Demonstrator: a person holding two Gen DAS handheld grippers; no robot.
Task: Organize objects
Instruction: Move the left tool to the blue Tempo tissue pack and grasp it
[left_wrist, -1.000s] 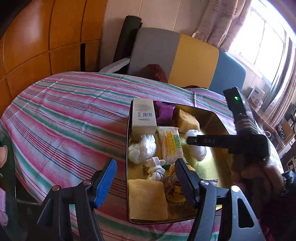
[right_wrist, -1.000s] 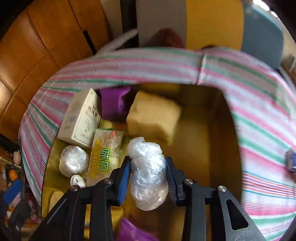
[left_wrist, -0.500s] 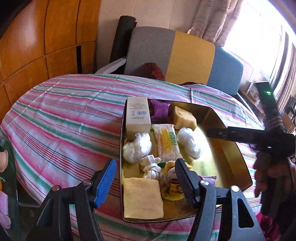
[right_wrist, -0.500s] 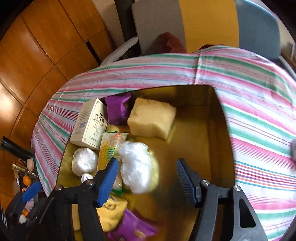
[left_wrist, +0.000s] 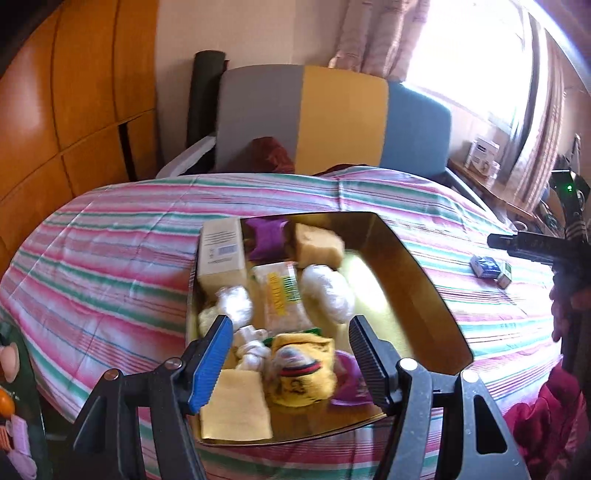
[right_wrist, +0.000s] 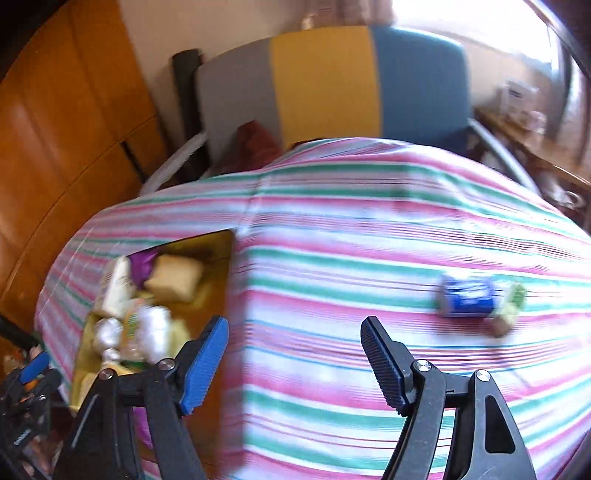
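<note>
Small boxes (left_wrist: 490, 270) on tablecloth (left_wrist: 110, 266) right of tray (left_wrist: 424, 280)

The left gripper (left_wrist: 290, 354) hung with its jaws apart and nothing between them, above the near end of a gold tray (left_wrist: 417, 266) on a striped tablecloth (left_wrist: 110, 266). The tray held a cream box (left_wrist: 221, 254), a purple pouch (left_wrist: 266, 236), a tan sponge block (left_wrist: 317, 245), two plastic-wrapped bundles, a yellow toy (left_wrist: 303, 369) and a yellow cloth (left_wrist: 236, 406). Right of the tray, well apart, lay a small blue packet (left_wrist: 485, 266). The right gripper's body (left_wrist: 535, 245) showed at the right edge.
</note>
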